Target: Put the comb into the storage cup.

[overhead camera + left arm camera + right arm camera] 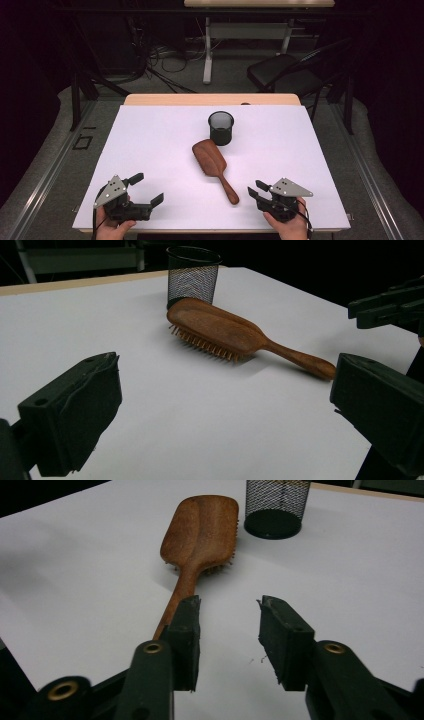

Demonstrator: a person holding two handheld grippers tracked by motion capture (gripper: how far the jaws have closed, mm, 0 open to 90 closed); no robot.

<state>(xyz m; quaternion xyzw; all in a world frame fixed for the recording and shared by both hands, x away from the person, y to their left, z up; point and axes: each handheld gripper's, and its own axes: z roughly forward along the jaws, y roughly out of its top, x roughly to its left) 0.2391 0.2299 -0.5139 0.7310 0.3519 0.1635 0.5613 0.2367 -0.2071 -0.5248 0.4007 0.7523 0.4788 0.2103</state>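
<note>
A brown wooden hairbrush lies bristles down in the middle of the white table, its handle pointing toward the near right. Just behind its head stands a black mesh cup, upright and empty as far as I can see. My left gripper rests at the near left, jaws wide open, nothing between them. My right gripper sits at the near right, just right of the handle's end, its jaws apart with nothing between them. From the right gripper view the hairbrush handle runs down behind the left jaw.
In the left gripper view the hairbrush and mesh cup lie ahead, with the right gripper at the upper right. Beyond the table's far wooden edge stand a black chair, another desk and floor cables.
</note>
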